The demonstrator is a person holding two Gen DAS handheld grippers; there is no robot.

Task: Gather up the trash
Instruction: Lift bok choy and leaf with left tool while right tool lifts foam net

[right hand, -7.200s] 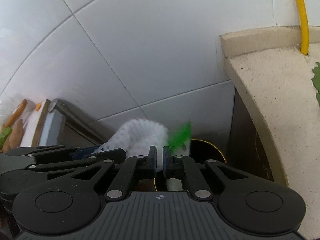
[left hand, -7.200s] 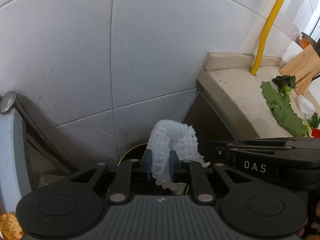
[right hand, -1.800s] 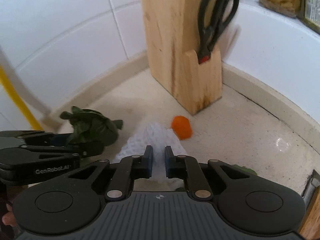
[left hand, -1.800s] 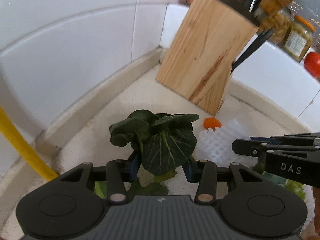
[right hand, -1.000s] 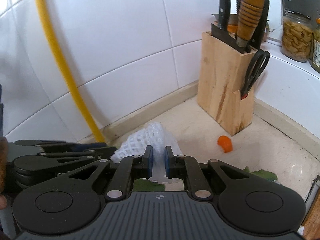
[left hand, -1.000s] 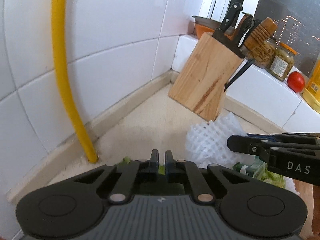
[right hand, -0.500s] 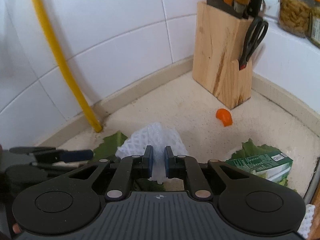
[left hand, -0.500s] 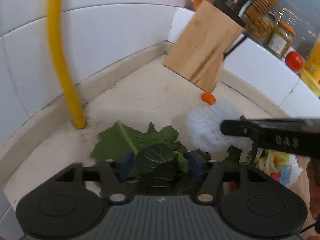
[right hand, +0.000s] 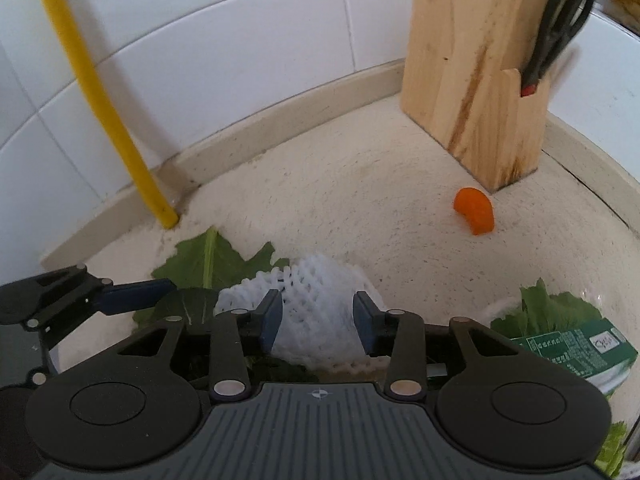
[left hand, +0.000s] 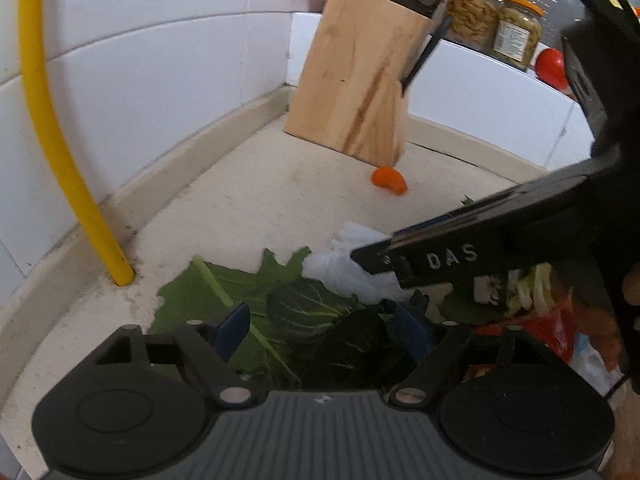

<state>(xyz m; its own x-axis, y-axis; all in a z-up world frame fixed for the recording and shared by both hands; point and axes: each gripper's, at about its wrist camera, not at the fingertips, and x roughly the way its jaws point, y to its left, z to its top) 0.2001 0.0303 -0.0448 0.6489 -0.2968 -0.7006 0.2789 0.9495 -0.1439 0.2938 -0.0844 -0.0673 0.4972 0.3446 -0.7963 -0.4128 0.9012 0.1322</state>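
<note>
My left gripper (left hand: 322,326) is open, its jaws either side of dark green leafy scraps (left hand: 304,320) lying on the beige counter (left hand: 248,200). My right gripper (right hand: 318,316) is open around a white foam fruit net (right hand: 316,300) that rests on the counter beside the leaves (right hand: 208,260). The right gripper's finger crosses the left wrist view over the net (left hand: 348,272). An orange carrot piece (right hand: 474,210) lies near the knife block, apart from both grippers.
A wooden knife block (right hand: 476,68) with scissors stands at the back right. A yellow pipe (right hand: 100,108) rises from the counter by the tiled wall. A green package (right hand: 576,350) and more leaves lie right. Jars (left hand: 492,24) and a tomato (left hand: 550,68) sit on a ledge.
Both grippers have dropped closer to the counter. The right gripper, shut on the foam net half a second ago, has opened. The left gripper has stayed open over the leaves.
</note>
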